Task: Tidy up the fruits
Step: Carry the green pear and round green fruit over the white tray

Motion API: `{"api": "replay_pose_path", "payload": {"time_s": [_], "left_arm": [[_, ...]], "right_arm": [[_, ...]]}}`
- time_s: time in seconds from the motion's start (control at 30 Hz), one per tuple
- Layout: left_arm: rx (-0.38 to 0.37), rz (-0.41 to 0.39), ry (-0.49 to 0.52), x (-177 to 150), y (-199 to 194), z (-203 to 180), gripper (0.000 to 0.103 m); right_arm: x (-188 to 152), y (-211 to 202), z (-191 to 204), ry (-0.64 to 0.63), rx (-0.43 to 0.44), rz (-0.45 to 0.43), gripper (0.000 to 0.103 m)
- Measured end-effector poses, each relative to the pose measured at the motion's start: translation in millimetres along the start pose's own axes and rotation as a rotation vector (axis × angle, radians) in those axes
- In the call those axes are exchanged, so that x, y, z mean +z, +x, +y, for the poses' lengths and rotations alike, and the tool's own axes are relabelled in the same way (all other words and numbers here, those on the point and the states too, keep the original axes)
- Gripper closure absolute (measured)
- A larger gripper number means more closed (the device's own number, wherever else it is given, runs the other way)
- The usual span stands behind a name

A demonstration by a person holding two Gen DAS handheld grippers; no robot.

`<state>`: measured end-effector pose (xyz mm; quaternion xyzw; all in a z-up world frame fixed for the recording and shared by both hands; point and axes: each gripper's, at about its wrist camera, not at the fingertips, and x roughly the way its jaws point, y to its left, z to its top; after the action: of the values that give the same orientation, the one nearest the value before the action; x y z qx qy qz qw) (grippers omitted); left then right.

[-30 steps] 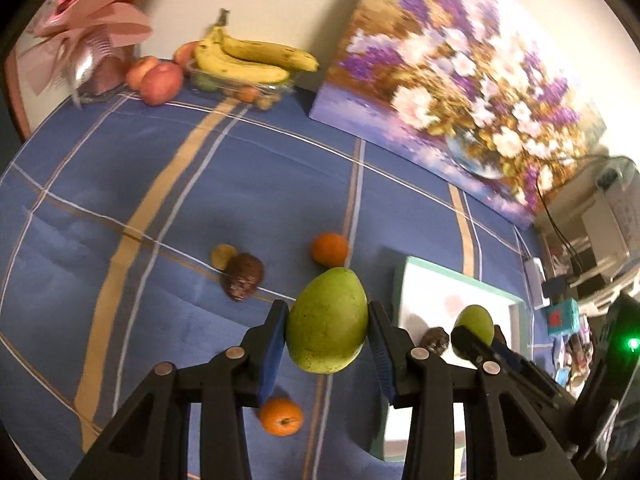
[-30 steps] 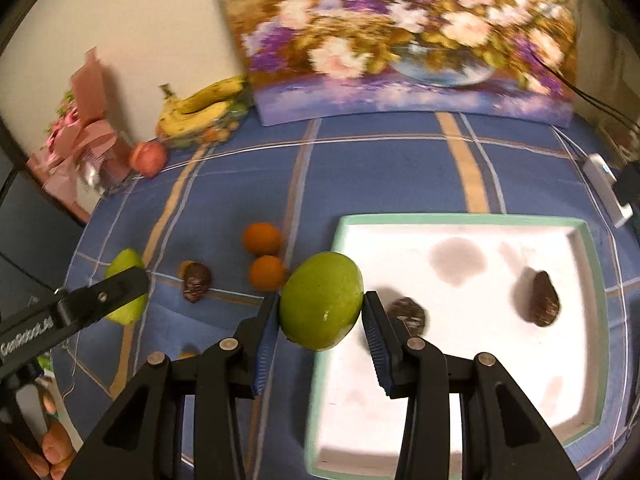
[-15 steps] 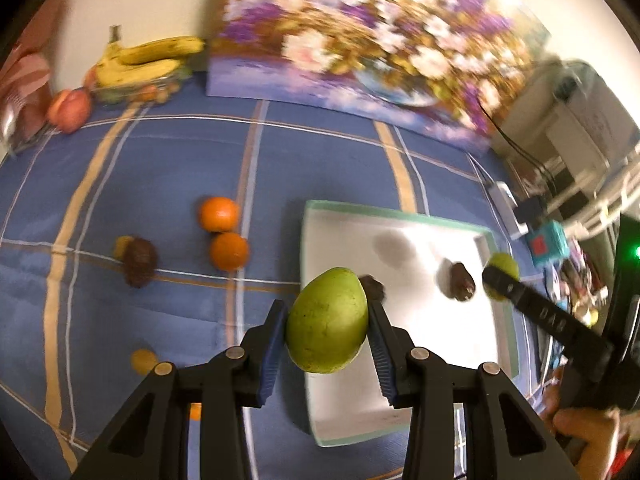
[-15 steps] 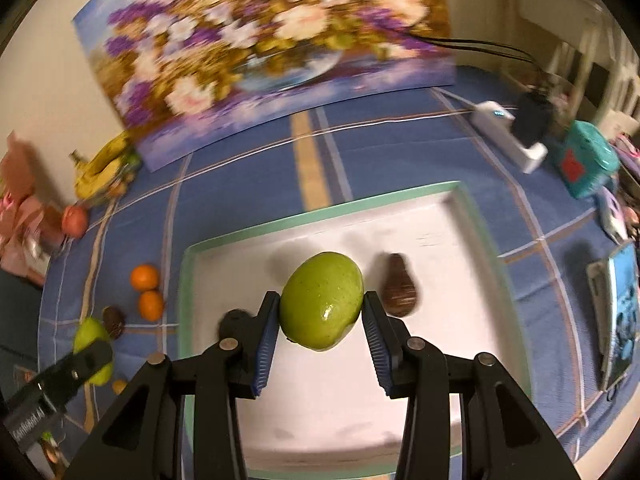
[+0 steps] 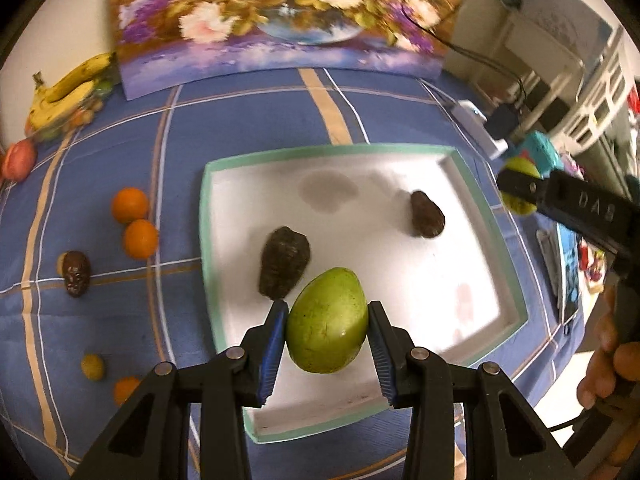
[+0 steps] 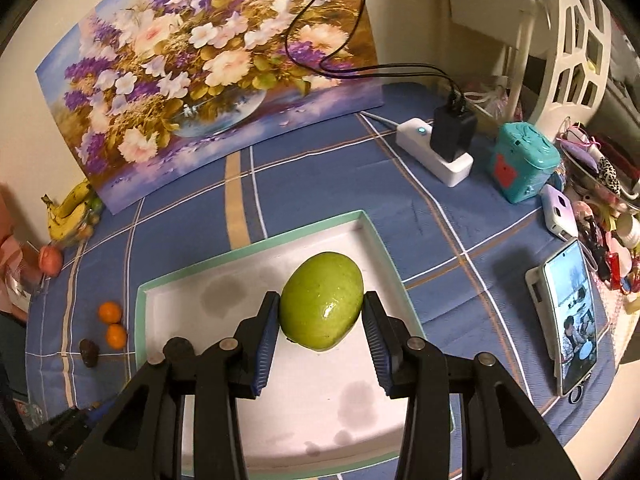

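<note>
My left gripper [image 5: 327,312] is shut on a green mango [image 5: 327,326], which hangs over the near part of the white tray with a green rim [image 5: 320,149]. Two dark brown fruits [image 5: 284,262] [image 5: 427,215] lie in the tray. My right gripper [image 6: 321,302] is shut on a second green mango [image 6: 322,300] above the tray's far right corner [image 6: 360,216]. In the left wrist view that right gripper [image 5: 520,190] shows at the right edge with its mango [image 5: 519,166], a hand below it.
Left of the tray on the blue checked cloth lie two oranges [image 5: 130,205] [image 5: 140,239], a brown fruit [image 5: 76,278], a small yellow fruit [image 5: 93,367] and another orange [image 5: 125,390]. Bananas [image 5: 68,92] are at the back left. A power strip [image 6: 436,156], teal box [image 6: 522,166] and phone [image 6: 570,320] are right of the tray.
Both grippers have carried their mangoes to the right, from beside the tray's left edge to over the tray. Both wrists have rolled. Both grips are unchanged.
</note>
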<state>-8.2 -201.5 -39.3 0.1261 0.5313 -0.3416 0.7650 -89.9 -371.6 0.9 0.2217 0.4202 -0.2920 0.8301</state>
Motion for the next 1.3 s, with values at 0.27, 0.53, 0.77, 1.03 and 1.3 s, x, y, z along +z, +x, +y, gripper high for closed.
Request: {"api": "replay_pose_path", "payload": {"time_s": [0.27, 0.53, 0.77, 1.03, 1.3], "left_arm": [[0.016, 0.04, 0.015, -6.8, 15.5, -5.2, 0.061], [0.029, 0.087, -0.004, -10.3, 31.4, -1.3, 0.061], [0.038, 0.12, -0.026, -15.0, 42.5, 5.2, 0.061], [0.043, 0.146, -0.046, -18.5, 52.5, 10.1, 0.061], [0.042, 0.147, -0.046, -18.4, 51.9, 10.0, 0.061]], "right_arm": [[-3.2, 9.2, 1.9, -0.024, -0.017, 0.031, 0.06], [-19.2, 45.2, 4.6, -0.063, -0.078, 0.156, 0.06], [-27.9, 62.2, 1.5, -0.071, -0.102, 0.213, 0.06], [-37.6, 75.9, 2.2, -0.088, -0.116, 0.26, 0.06], [-40.2, 76.4, 4.4, -0.103, -0.128, 0.262, 0.06]]}}
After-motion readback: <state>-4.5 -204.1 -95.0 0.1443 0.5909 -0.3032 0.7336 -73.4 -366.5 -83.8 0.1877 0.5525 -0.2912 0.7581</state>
